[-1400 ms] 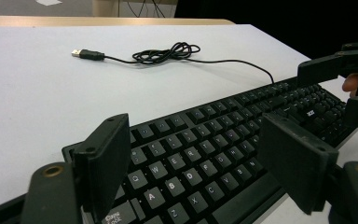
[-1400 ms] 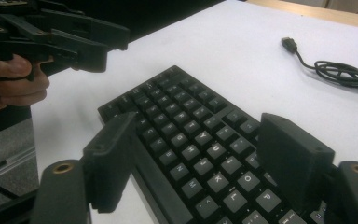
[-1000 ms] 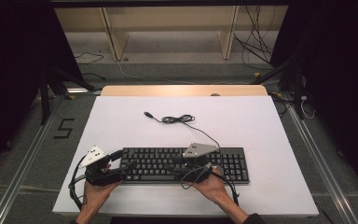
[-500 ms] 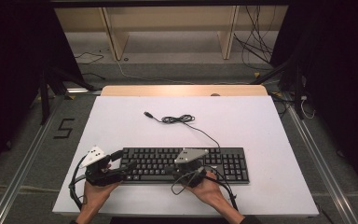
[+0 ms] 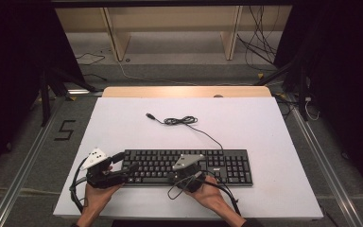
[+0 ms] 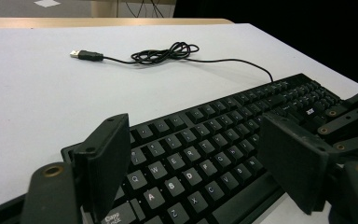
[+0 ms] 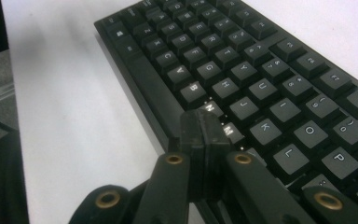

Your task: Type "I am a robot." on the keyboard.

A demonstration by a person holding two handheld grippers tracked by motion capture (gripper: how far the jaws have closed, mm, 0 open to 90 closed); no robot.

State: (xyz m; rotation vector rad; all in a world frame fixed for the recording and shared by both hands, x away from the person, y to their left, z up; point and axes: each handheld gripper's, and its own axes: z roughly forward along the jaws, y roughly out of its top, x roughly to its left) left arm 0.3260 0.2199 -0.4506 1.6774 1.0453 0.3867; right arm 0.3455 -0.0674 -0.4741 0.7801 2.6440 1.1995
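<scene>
Right under the right gripper (image 7: 204,122) lies the keyboard (image 5: 189,166), flat on the table (image 5: 264,123). Jaws pressed tight together with nothing between, just closed up, likely to make one thin tip for poking a single key. Tip sits low at the near edge, close to the N and M keys; cannot tell if touching. Over by the left gripper (image 6: 196,168), jaws wide apart, holding nothing, hanging above the keyboard's left end, maybe to keep it from sliding. Far past both tips, the cable (image 6: 168,50) coiled loose, plug (image 6: 86,54) lying free
</scene>
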